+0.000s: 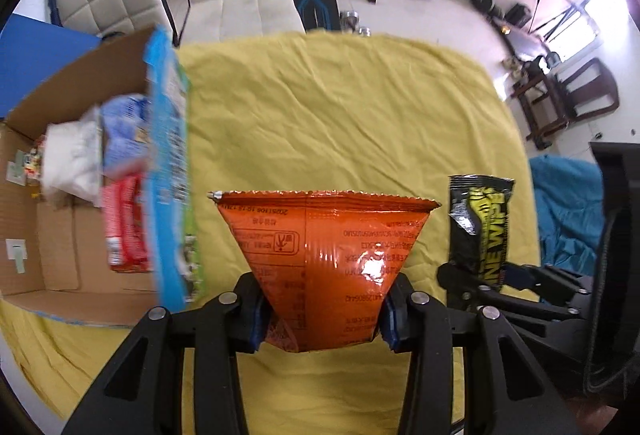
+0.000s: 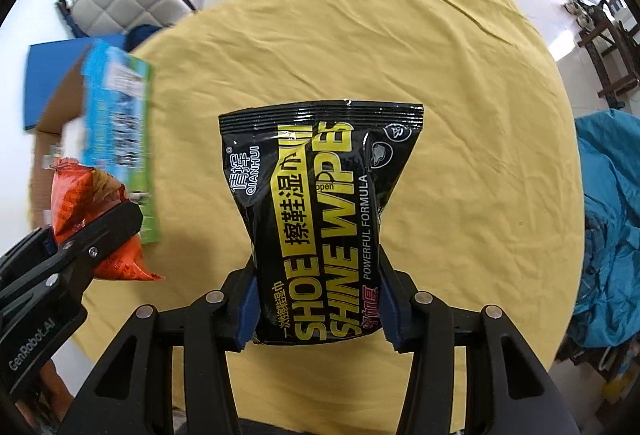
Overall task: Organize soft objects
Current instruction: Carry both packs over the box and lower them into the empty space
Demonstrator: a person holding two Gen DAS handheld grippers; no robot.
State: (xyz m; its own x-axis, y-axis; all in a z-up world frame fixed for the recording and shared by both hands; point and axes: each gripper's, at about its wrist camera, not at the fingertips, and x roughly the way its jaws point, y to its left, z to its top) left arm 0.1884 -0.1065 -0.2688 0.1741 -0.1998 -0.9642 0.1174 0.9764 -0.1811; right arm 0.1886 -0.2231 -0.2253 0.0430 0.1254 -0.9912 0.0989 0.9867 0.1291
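Orange snack bag [image 1: 320,259]: light, crinkly foil, likely slippery and crushable; best held low across its narrow end. It sits between the left gripper [image 1: 320,319] fingers, clamped, flaring forward above the yellow tabletop [image 1: 340,107].

Black wipes pack [image 2: 320,219]: soft, denser, pinched at its lower end between the right gripper [image 2: 320,319] fingers.

Cardboard box [image 1: 48,219] lies left of the left fingers.

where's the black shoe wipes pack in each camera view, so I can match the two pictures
Left wrist view: the black shoe wipes pack is at the right, seen edge-on, held in the right gripper.
Right wrist view: the pack fills the centre, clamped by the right gripper.
Shared landmark: the cardboard box at the left edge of the yellow cloth.
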